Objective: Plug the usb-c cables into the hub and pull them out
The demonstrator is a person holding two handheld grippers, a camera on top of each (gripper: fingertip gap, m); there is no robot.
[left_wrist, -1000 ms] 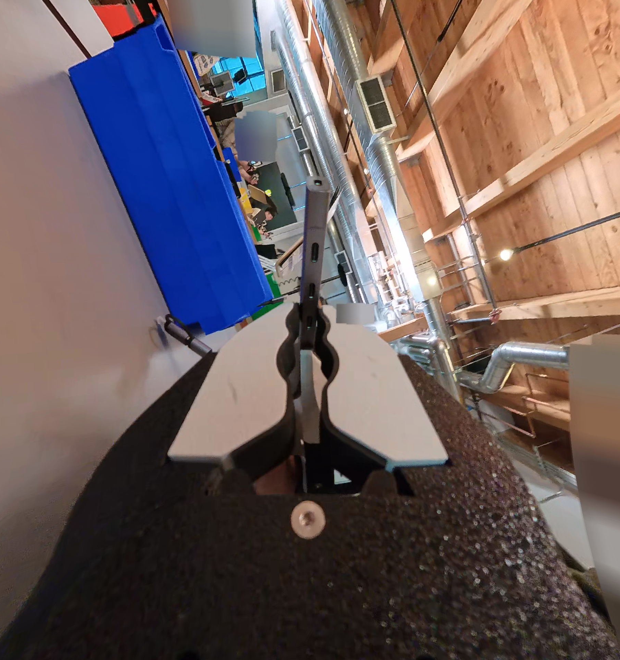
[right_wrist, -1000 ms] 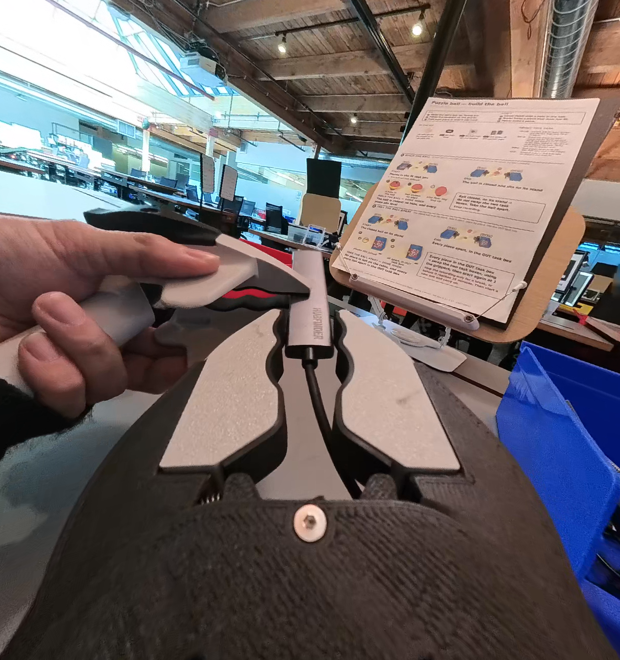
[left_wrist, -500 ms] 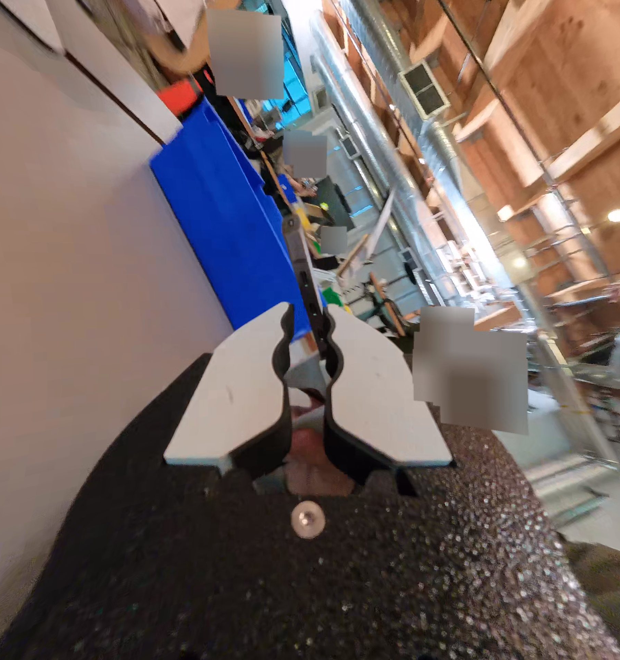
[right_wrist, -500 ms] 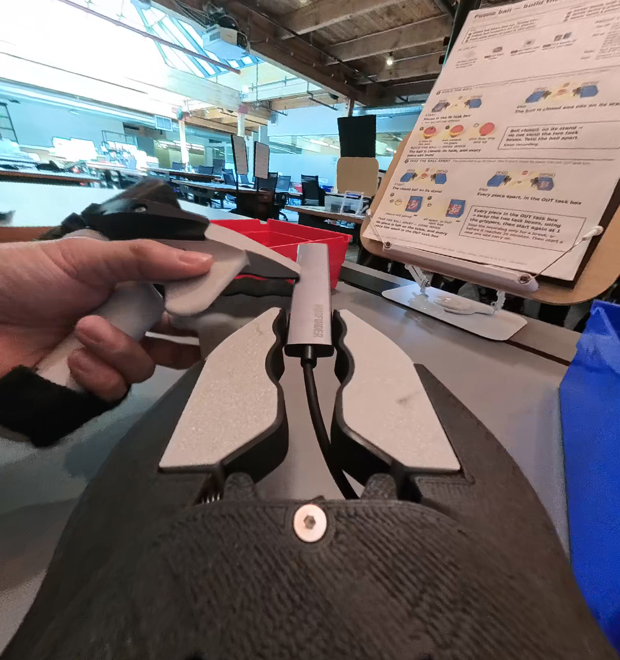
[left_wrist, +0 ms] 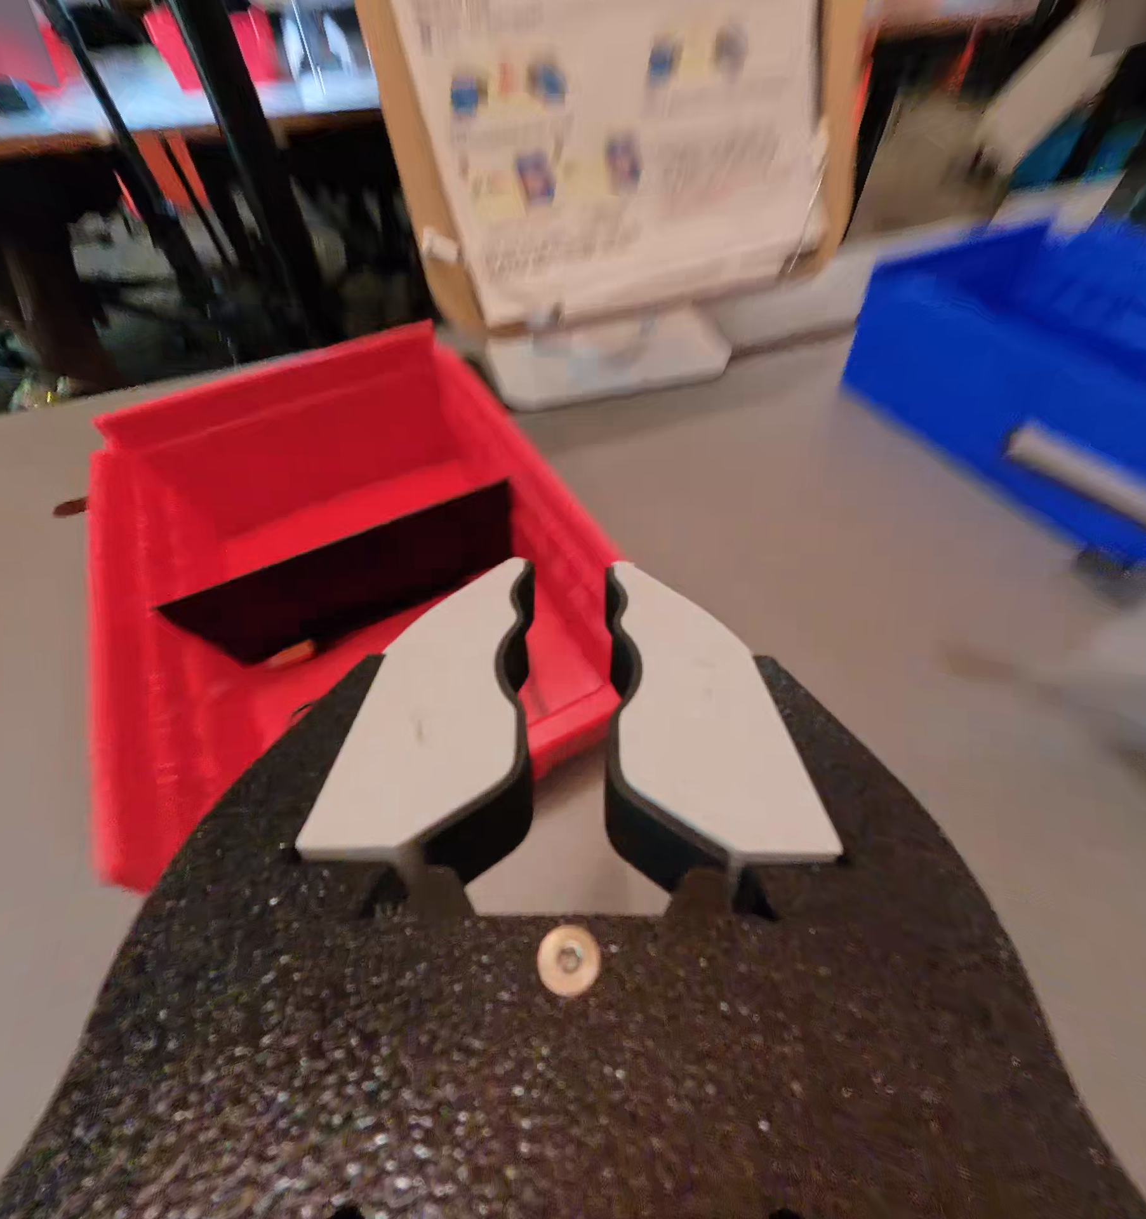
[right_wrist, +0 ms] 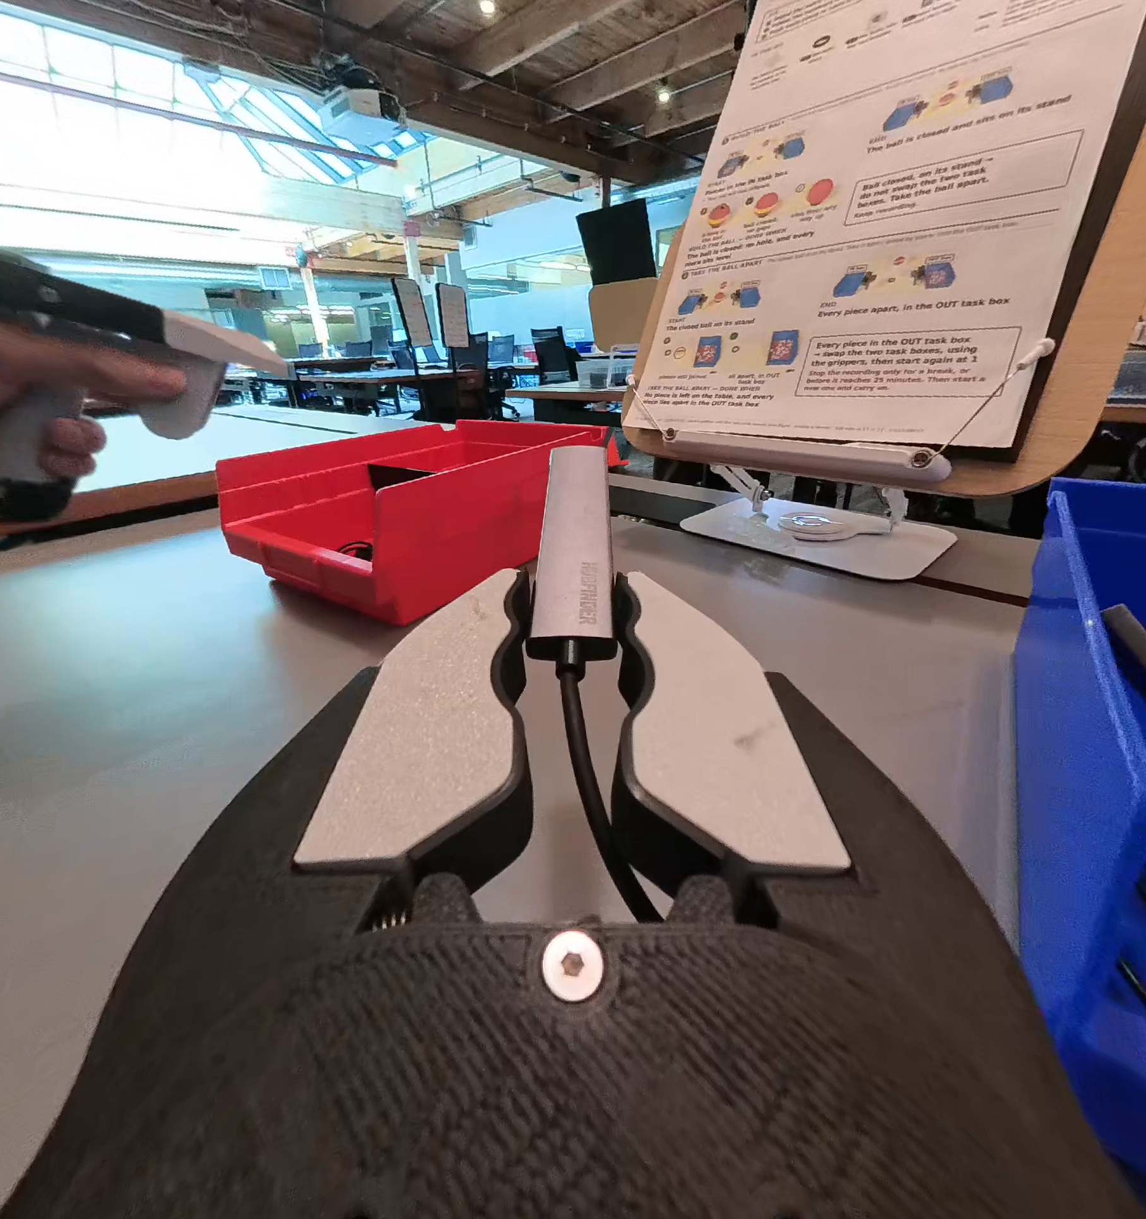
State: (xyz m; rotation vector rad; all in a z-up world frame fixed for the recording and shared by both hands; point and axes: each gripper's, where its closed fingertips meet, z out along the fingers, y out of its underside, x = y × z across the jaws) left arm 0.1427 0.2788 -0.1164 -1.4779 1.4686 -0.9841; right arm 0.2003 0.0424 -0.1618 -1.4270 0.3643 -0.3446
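My right gripper (right_wrist: 571, 580) is shut on a grey USB-C hub (right_wrist: 573, 554), which points forward above the grey table (right_wrist: 128, 692). The hub's black lead (right_wrist: 586, 758) trails back between the fingers. My left gripper (left_wrist: 567, 574) is open and empty, above the near corner of a red bin (left_wrist: 161, 692). It also shows at the far left of the right wrist view (right_wrist: 214, 356), held by a hand and apart from the hub. In the left wrist view the hub is a blurred grey bar (left_wrist: 1084, 481) at the right. A black cable (right_wrist: 352, 547) lies in the red bin (right_wrist: 392, 528).
A blue bin (right_wrist: 1098, 791) with dark cables stands at the right, also in the left wrist view (left_wrist: 1018, 369). A wooden stand with a printed sheet (right_wrist: 887, 231) rises behind on a white base (right_wrist: 821, 534). The red bin has a black divider (left_wrist: 339, 587). The tips of one gripper are about 25 centimeters away from the tips of the other.
My left gripper has let go of the hub's far end, opened and swung away to the red bin. My right gripper keeps hold of the hub and has lowered a little.
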